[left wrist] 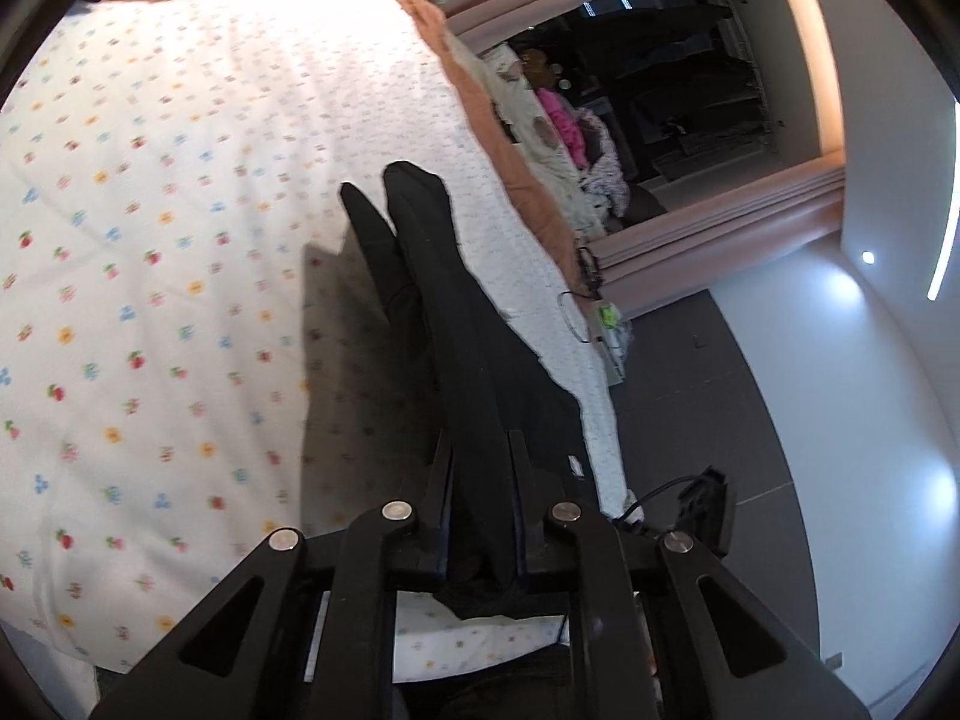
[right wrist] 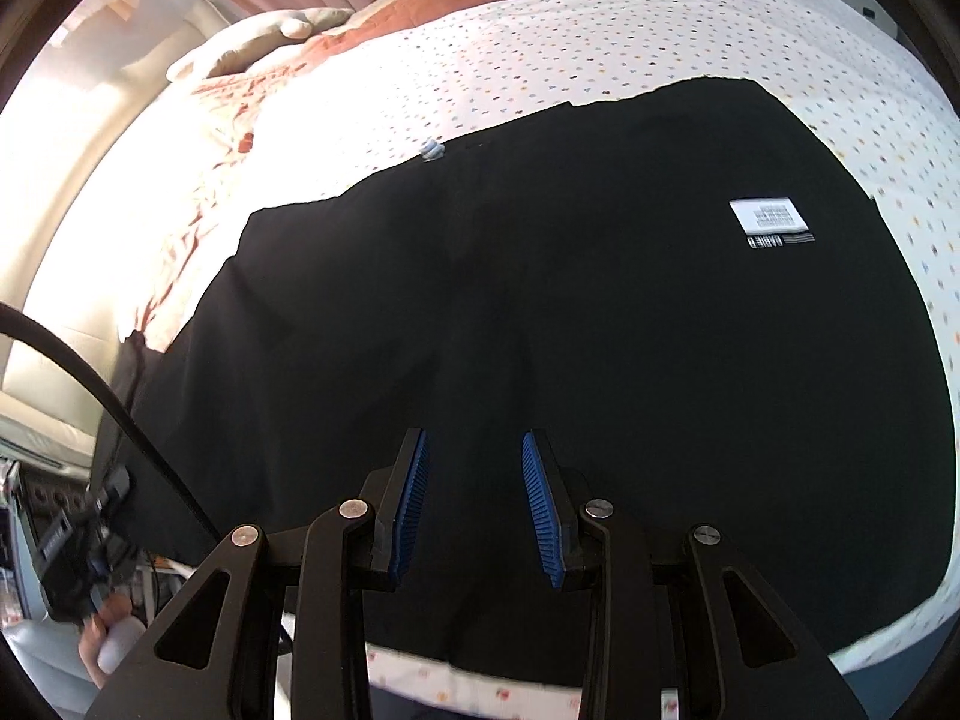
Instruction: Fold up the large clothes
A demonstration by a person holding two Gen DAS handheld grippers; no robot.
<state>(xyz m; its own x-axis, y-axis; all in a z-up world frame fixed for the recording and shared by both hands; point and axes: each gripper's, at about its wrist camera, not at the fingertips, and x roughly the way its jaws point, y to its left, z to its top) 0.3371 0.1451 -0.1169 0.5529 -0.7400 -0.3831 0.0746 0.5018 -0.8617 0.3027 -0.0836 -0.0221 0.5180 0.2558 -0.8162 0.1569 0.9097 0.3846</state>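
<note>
Garment: black trousers (right wrist: 540,312) lie spread on the floral bedsheet (left wrist: 180,240), filling the middle of the right wrist view; a white printed label (right wrist: 770,217) shows at about 2 o'clock.
Left gripper (left wrist: 480,468): jaws pinched narrow on a bunch of the black cloth, which runs away toward 12 o'clock as two narrow ends, likely the legs or cuffs.
Right gripper (right wrist: 474,504): jaws part open, blue ribbed pads (right wrist: 414,504) bare, nothing between them; it hovers over the near edge of the trousers at 6 o'clock.
Step in hand: probably lifting one end to carry it over for a fold.
Doing it well: keep both layers in the left pinch, raise enough to clear the sheet, and let the right jaws close on the near hem so the cloth stays taut and edges meet.
Risk: a one-layer grip would skew the fold.
Nearby: brown blanket (left wrist: 480,108) at 1 o'clock, well apart.
</note>
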